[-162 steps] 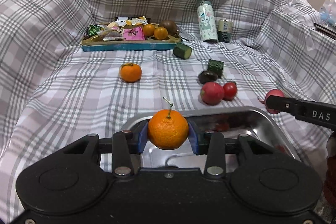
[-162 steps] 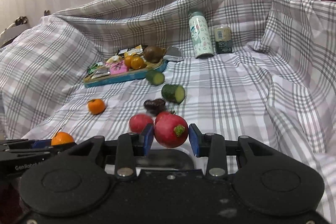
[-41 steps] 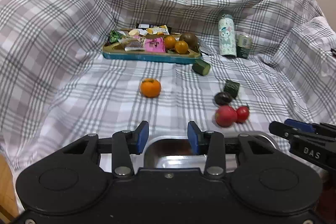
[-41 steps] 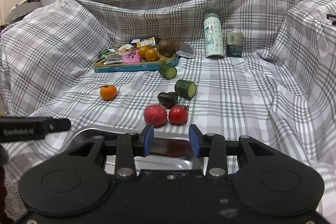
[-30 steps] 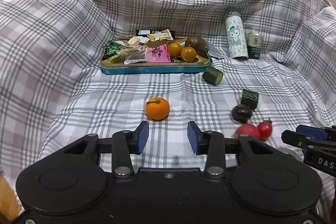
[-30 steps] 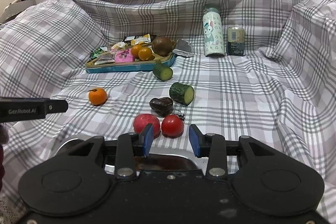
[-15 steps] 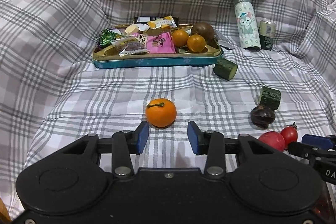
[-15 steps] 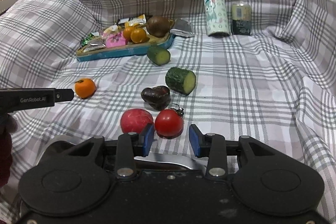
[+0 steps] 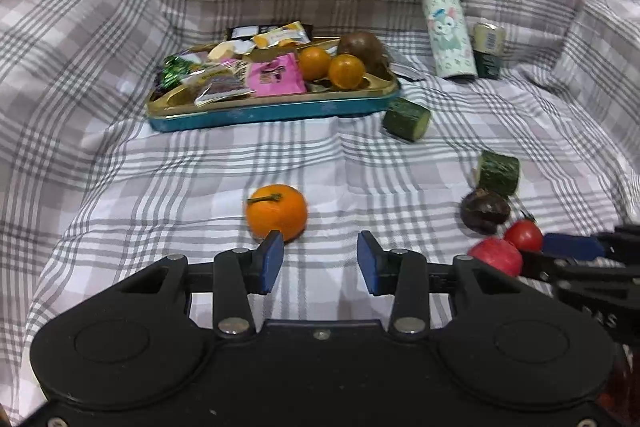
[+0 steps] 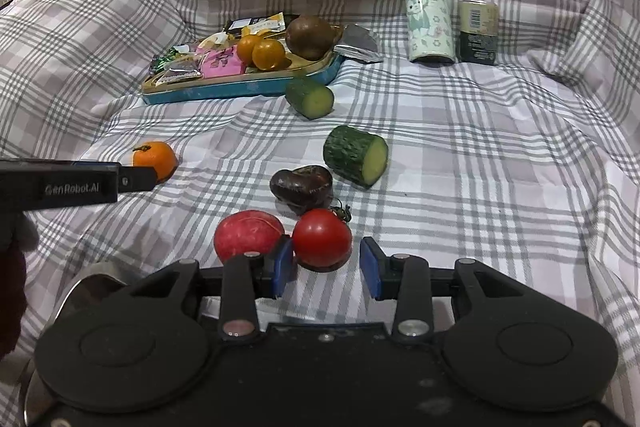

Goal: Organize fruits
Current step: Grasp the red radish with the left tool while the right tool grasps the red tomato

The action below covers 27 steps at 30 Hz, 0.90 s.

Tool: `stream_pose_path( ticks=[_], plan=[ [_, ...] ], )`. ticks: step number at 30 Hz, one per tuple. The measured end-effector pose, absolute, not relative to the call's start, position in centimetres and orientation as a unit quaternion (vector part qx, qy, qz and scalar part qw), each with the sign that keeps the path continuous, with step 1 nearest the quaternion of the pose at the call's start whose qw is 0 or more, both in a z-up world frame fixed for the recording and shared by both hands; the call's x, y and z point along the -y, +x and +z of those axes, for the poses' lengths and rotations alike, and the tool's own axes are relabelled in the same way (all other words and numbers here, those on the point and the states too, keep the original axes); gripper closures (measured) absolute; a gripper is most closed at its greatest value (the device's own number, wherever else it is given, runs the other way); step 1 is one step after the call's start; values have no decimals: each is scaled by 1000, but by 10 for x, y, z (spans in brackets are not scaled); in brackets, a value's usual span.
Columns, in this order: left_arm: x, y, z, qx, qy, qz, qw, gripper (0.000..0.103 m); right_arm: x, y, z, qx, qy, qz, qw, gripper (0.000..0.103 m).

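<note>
**Both grippers parted and empty above loose fruit**

The left gripper [image 9: 320, 257] has its fingers spread with nothing between them; the tangerine [image 9: 277, 212] lies on the checked cloth [image 9: 160, 195] just beyond its left finger. The right gripper [image 10: 325, 269] is likewise released, its fingers flanking but not pressing the tomato [image 10: 322, 238]. A red fruit [image 10: 247, 233] sits just beside the tomato, a dark fruit [image 10: 302, 187] and a cucumber piece [image 10: 355, 155] behind them. The blue tray [image 10: 240, 89] stands near the cloth's far edge.
</note>
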<state>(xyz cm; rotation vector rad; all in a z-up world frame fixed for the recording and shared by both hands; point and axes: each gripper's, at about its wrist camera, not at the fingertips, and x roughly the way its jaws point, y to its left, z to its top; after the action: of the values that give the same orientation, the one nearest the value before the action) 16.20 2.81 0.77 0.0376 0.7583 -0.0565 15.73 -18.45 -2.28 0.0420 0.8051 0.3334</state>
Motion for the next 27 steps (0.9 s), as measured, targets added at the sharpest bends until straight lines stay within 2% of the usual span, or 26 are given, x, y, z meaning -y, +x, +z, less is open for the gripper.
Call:
stream_pose_path(
  ticks=[5, 7, 27],
  plan=[
    [-16, 152, 10, -366, 35, -50, 929, 54, 181, 159, -27, -392, 16, 167, 905, 64],
    [-13, 149, 10, -367, 33, -55, 928, 54, 182, 160, -27, -390, 20, 173, 904, 70],
    [28, 130, 12, -368, 17, -116, 923, 54, 207, 153, -21, -366, 17, 128, 922, 73]
  ],
)
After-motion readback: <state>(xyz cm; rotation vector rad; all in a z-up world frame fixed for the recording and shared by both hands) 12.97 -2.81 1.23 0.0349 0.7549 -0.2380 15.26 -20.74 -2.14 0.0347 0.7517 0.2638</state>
